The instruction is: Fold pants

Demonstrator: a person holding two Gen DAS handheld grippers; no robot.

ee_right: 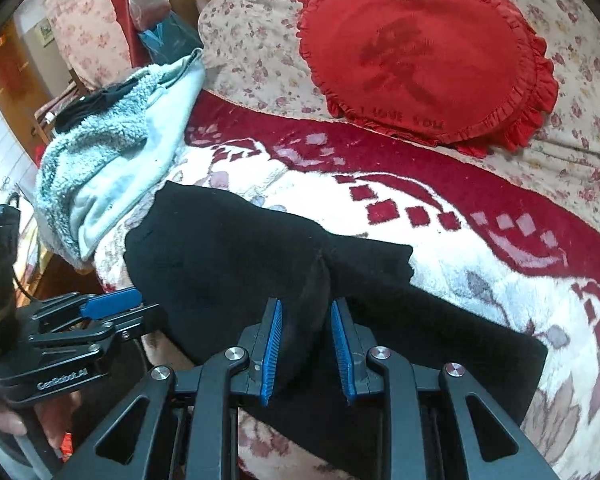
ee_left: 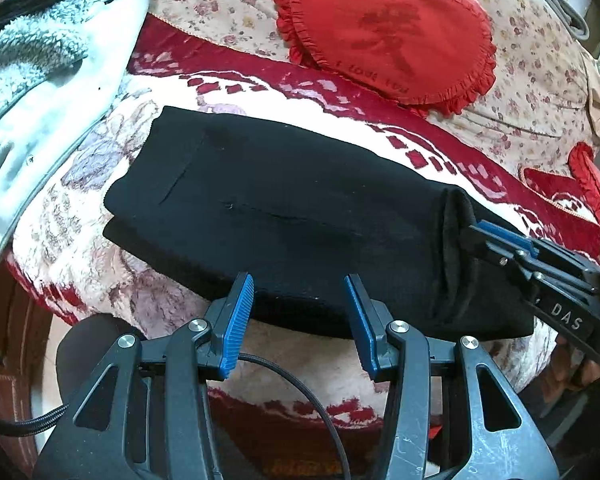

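Two grippers at folded black pants (ee_left: 284, 216) mid-frame, left gripper (ee_left: 300, 320) released, right gripper (ee_right: 305, 344) spread around a fabric ridge, red-and-white plush blanket (ee_left: 300, 92), heart pillow (ee_left: 388, 28) upper right, fleece garment (ee_left: 40, 64) upper left

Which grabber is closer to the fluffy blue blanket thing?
Left. The left gripper sits at the pants' edge nearer the fleece blanket; the right gripper works their far end.

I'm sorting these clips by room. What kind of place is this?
Most likely a bedroom: the black pants lie on a red-and-white plush blanket over a floral bedspread, with a red heart-shaped pillow behind them.
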